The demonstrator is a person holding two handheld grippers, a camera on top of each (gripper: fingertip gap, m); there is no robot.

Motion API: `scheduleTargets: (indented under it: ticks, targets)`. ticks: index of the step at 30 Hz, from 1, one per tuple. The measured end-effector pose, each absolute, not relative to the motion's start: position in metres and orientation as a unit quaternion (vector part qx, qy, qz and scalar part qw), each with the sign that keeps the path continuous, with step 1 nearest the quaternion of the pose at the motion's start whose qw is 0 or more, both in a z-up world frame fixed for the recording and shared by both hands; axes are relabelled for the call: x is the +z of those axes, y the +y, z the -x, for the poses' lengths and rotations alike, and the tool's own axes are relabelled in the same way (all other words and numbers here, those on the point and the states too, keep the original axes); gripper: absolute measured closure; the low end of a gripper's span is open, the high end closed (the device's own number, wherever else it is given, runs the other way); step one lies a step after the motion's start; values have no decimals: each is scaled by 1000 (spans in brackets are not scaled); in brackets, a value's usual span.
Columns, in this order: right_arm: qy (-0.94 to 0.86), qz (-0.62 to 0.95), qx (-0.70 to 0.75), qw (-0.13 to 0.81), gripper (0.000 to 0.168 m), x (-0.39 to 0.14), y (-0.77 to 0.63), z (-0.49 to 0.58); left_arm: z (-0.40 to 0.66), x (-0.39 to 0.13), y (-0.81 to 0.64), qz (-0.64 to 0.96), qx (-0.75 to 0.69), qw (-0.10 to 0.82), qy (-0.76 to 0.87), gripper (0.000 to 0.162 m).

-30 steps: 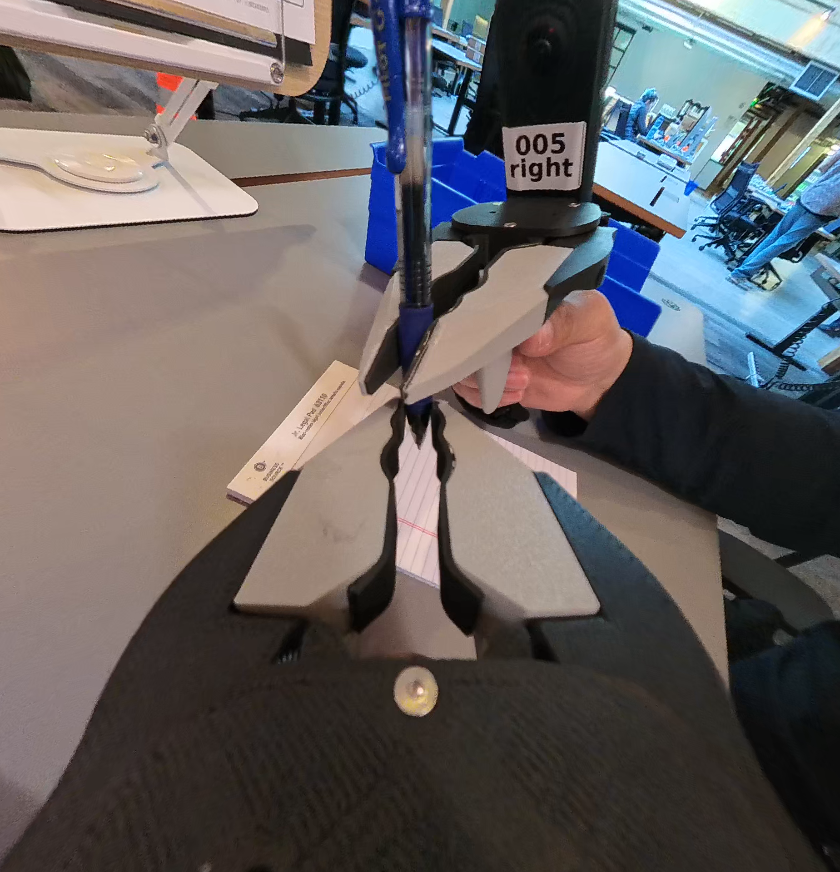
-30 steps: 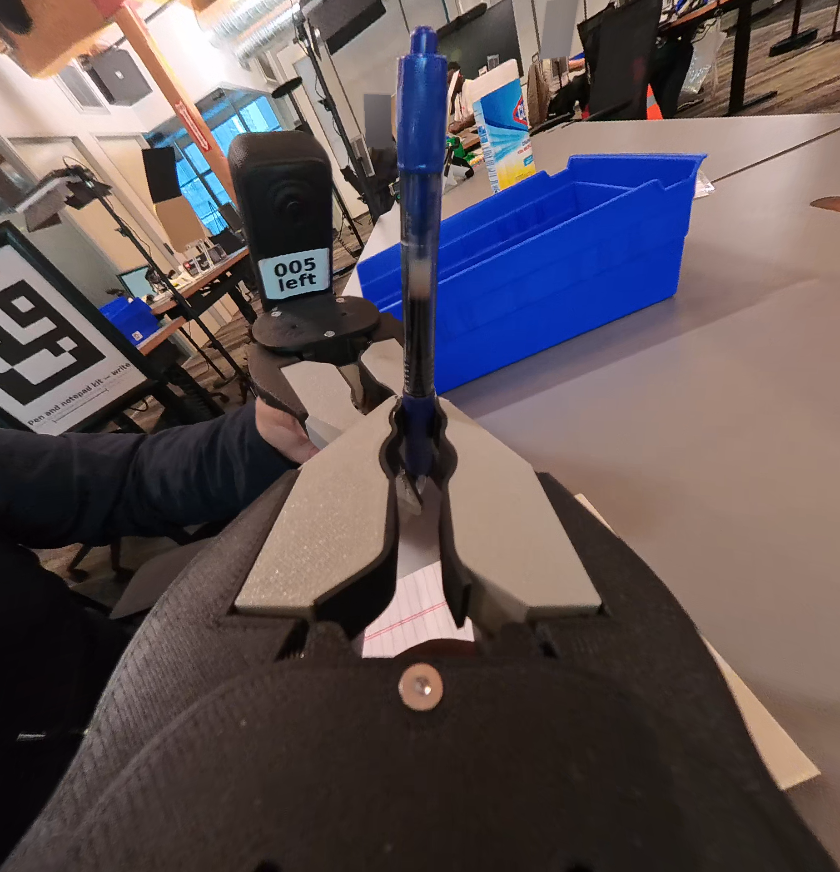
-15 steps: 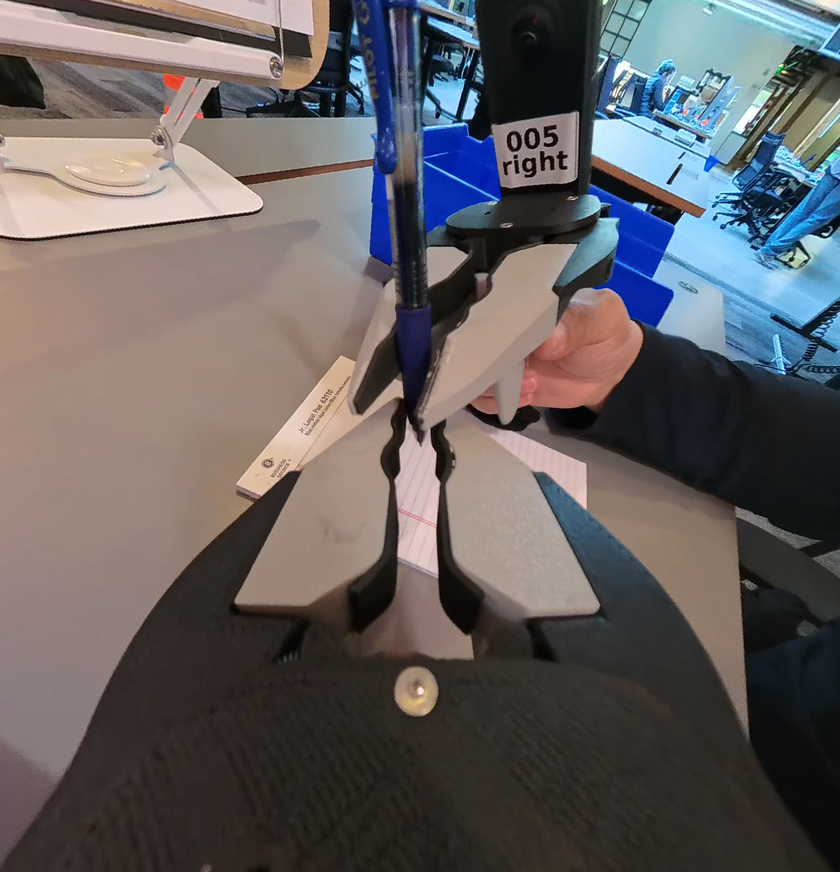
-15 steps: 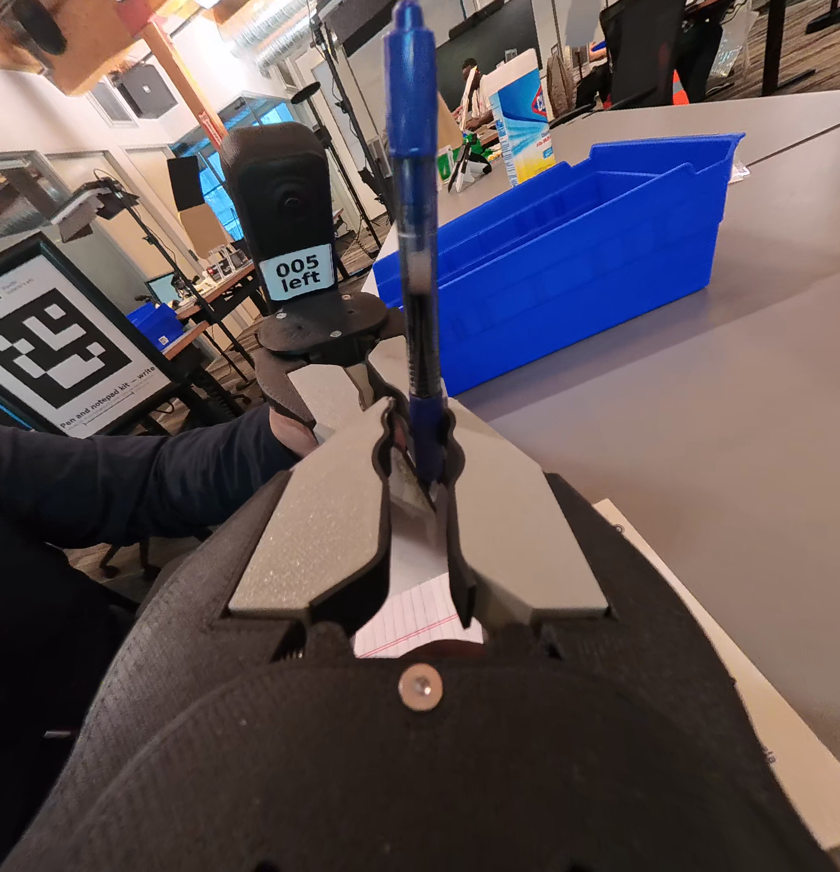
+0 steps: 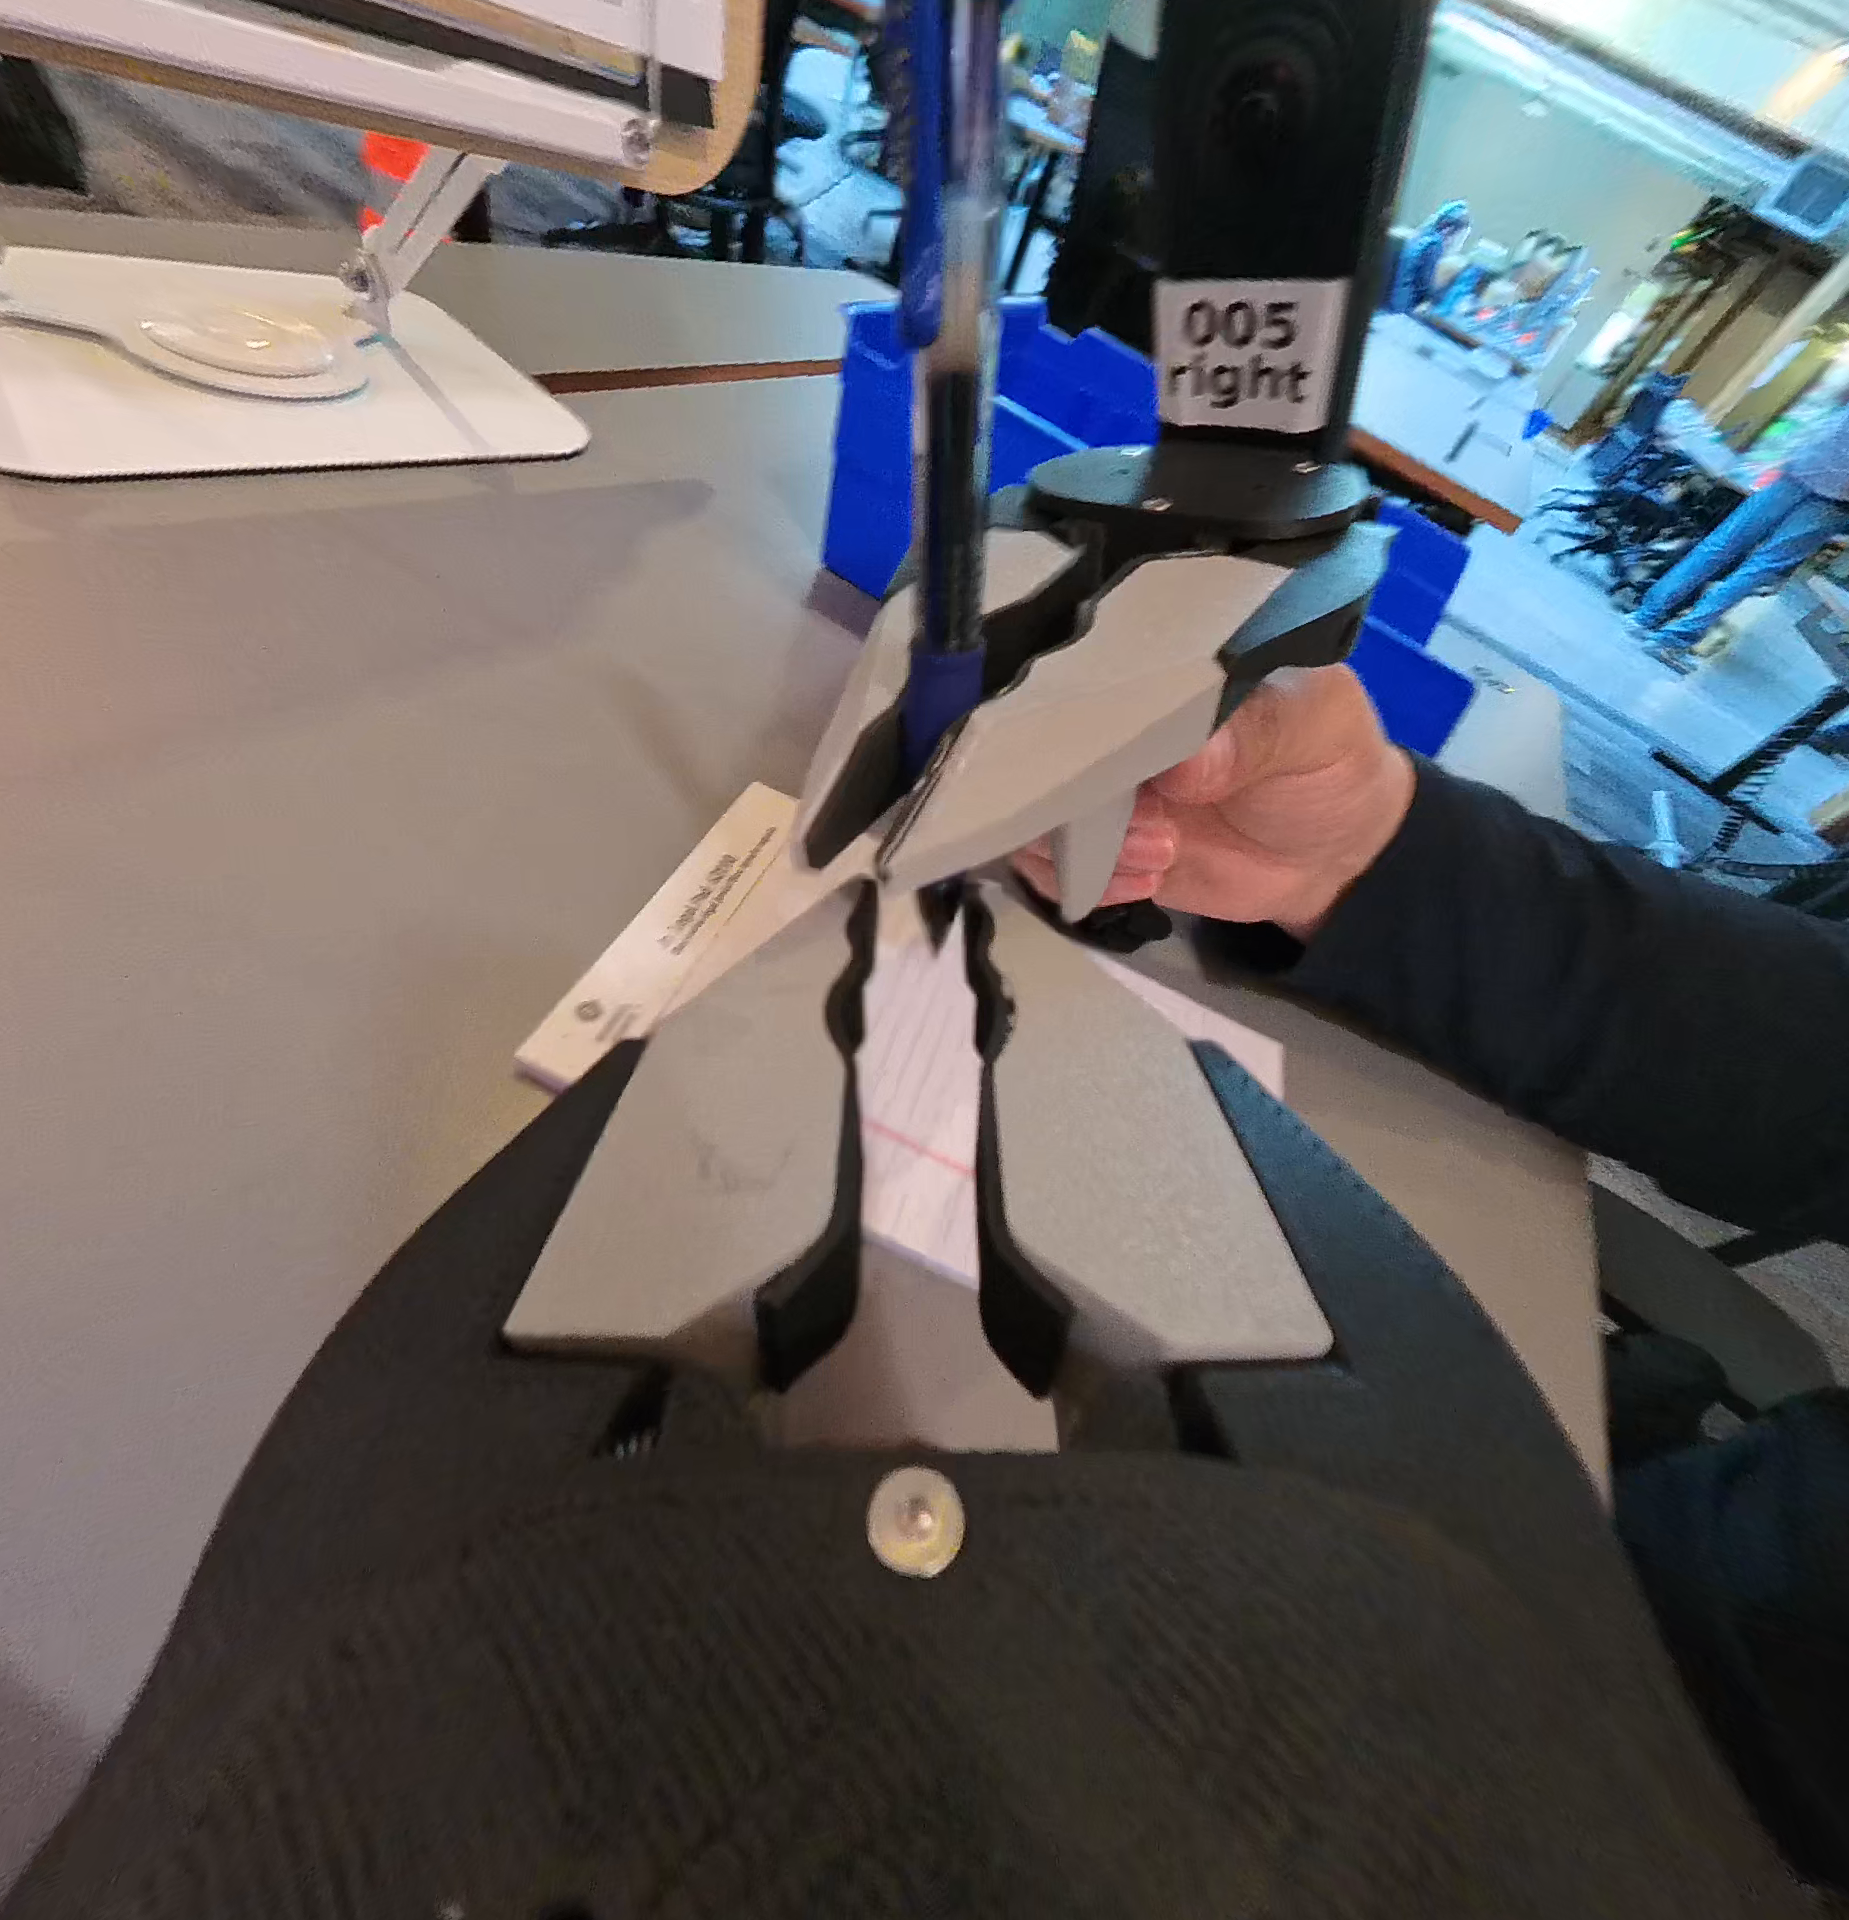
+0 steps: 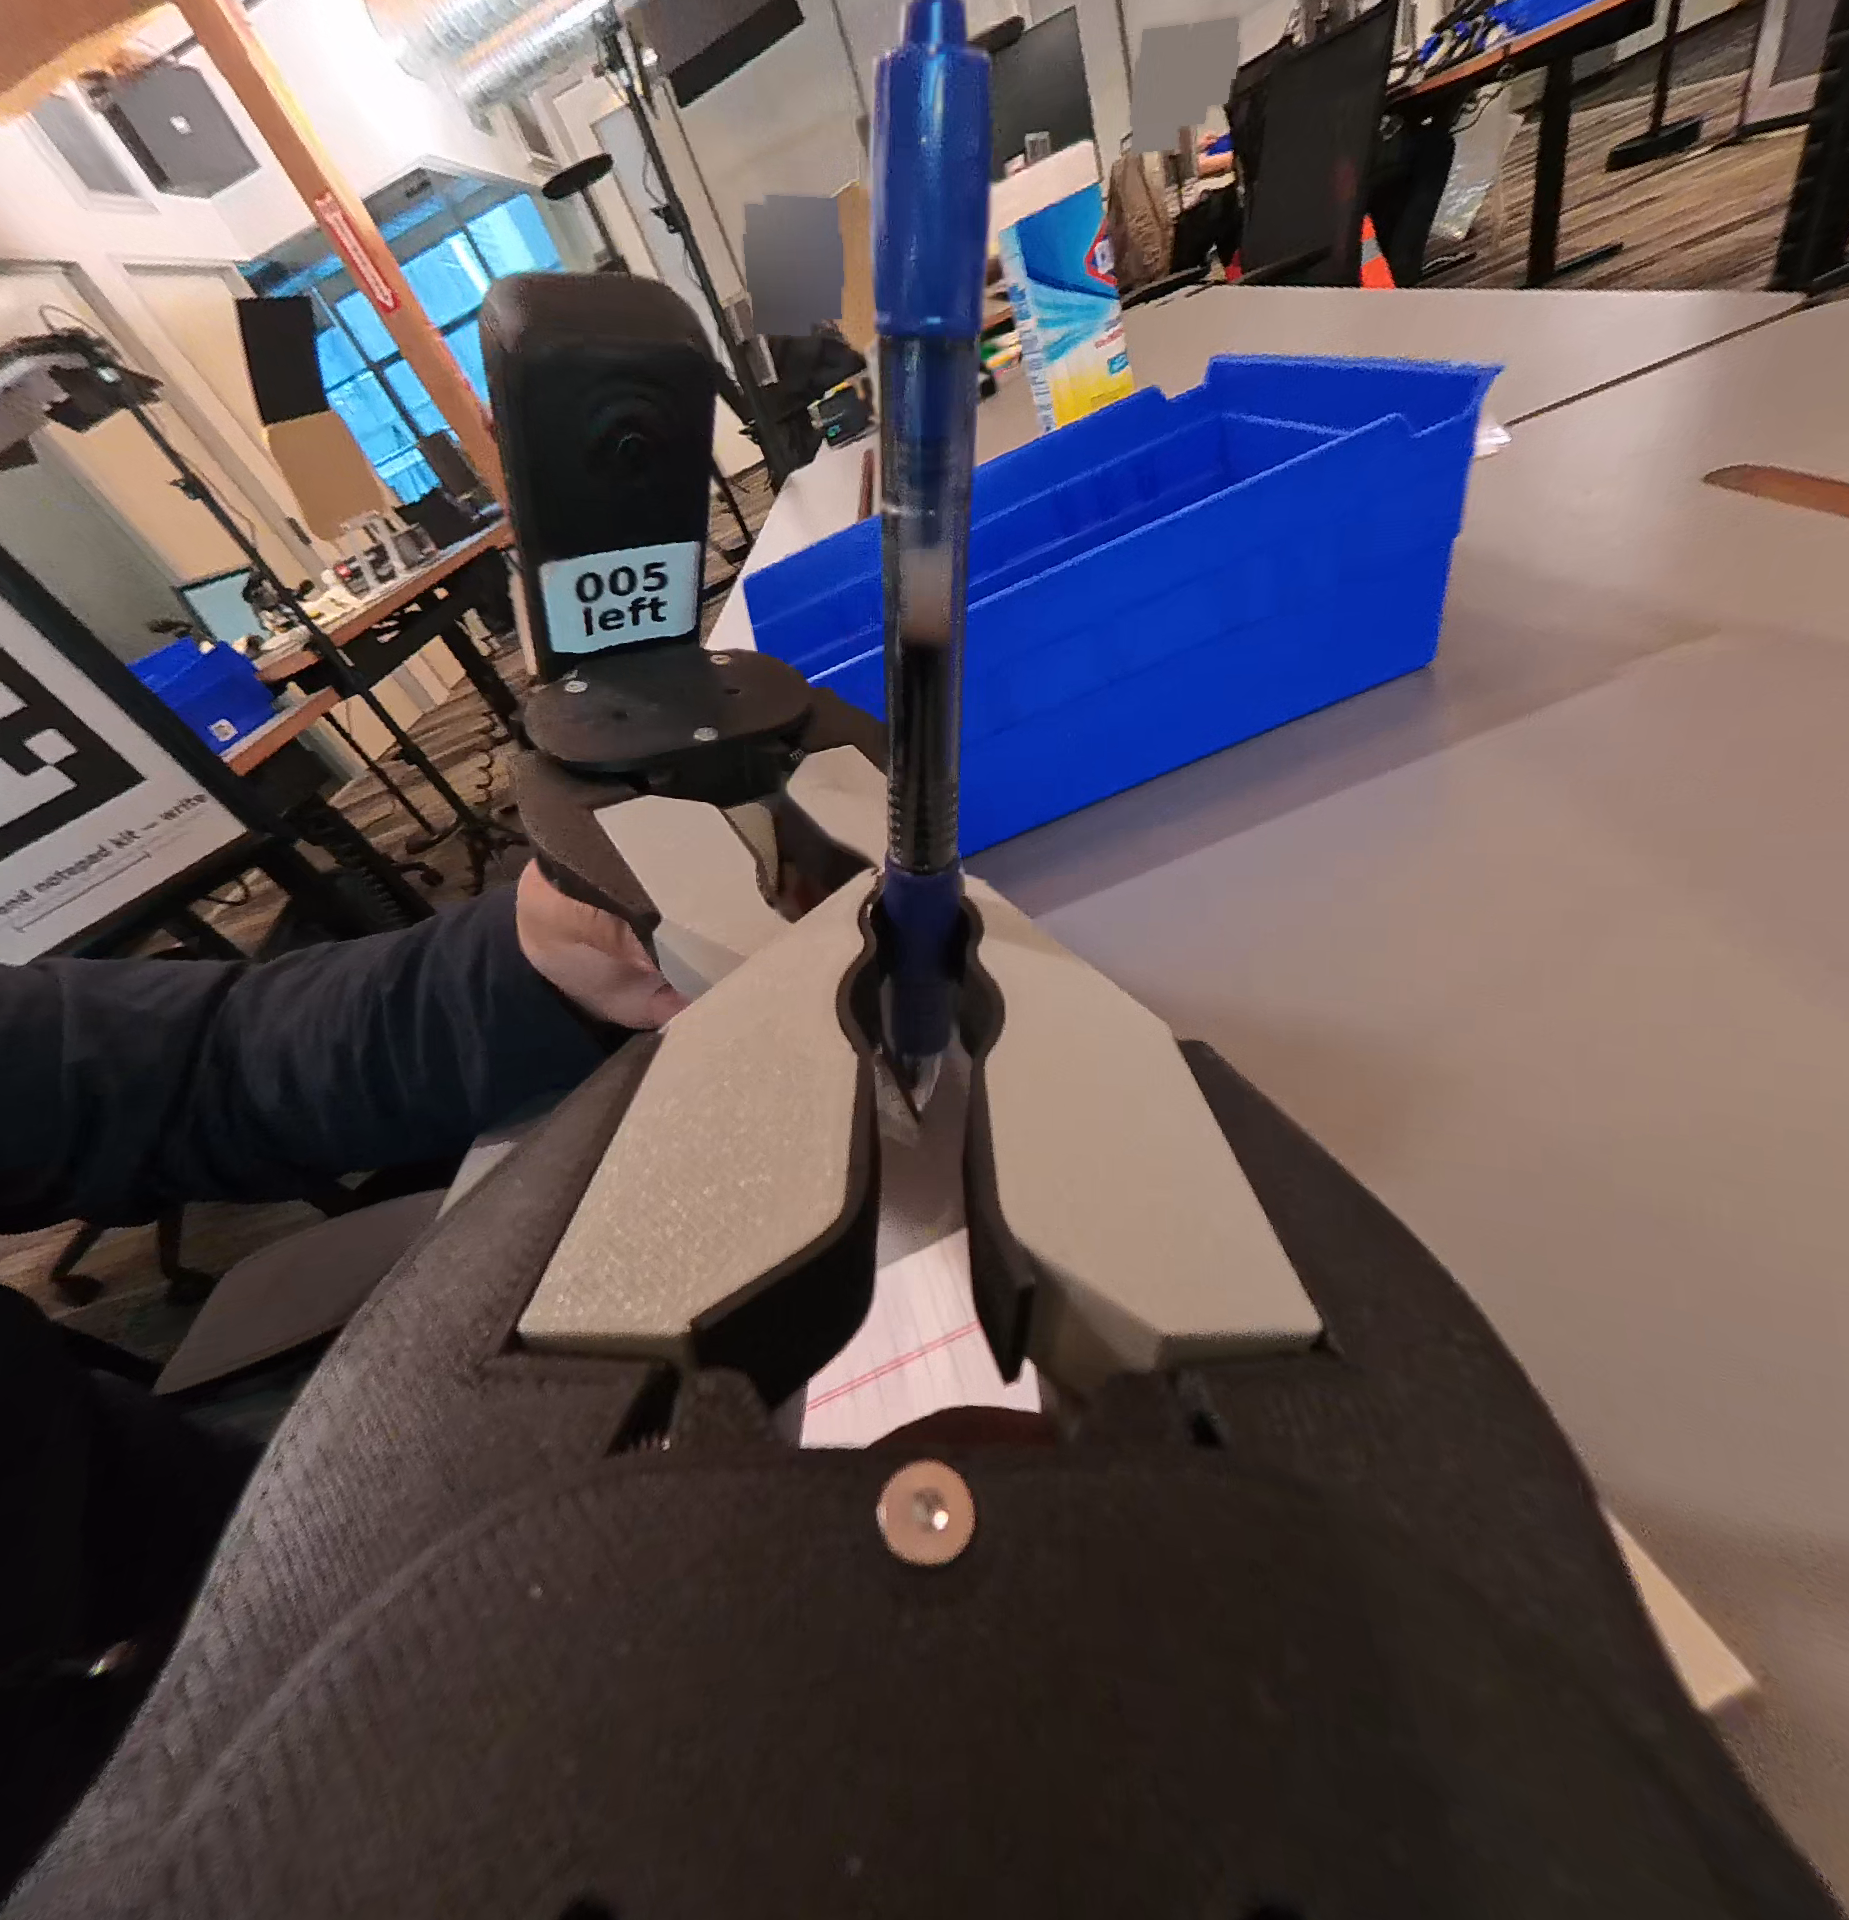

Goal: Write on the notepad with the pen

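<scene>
Since a second ago your left claw point(image 5: 915, 935) has spread: it sat nearly pinched at the pen tip, now there's a clear gap and lined paper shows through it. The right claw point(image 6: 920, 997) has drifted a little toward 1 o'clock in the left view, with the pen more upright.

Status:
- Pen point(image 6: 925, 520) is pinched in the right claw at the lower blue grip, near vertical, tip down and cap end at 12 o'clock. The pickup looks done.
- Left claw is open and holds nothing; its tips sit just beside the pen tip, above the pad.
- Pad point(image 5: 920, 1101) lies flat on the surface point(image 5: 328, 831), under both claws, header strip toward 10 o'clock in the left view. The blue bin point(image 6: 1159, 582) sits behind it at 12–1 o'clock in the right view.
- The visible strip of page shows only the ruling, no ink. Most of the page is hidden by the claws, so I can't rule out marks elsewhere.
- I can't tell if the tip touches paper; the left view is blurred there.

My read: grasp and alignment are done, and the writing itself is all still to do. You need to lower the tip to the page and make the strokes.
</scene>
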State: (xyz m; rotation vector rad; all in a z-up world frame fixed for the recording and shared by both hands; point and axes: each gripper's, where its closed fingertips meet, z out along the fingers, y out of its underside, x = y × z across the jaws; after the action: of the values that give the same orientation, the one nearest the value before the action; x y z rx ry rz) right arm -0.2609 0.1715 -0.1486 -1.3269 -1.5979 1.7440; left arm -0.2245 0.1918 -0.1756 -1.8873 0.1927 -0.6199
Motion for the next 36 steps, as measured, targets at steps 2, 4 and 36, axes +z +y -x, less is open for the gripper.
scheduleTargets:
  ticks: [2,4,36]
  targets:
    - [-568,486,625,224,162,-149,180,261,238,-187,194,817,-225,526,67,131]
    - [-568,496,612,237,162,-153,188,262,250,-201,194,842,-182,505,59,126]
    - [-710,451,514,169,162,-199,153,247,248,-115,176,700,-319,637,58,133]
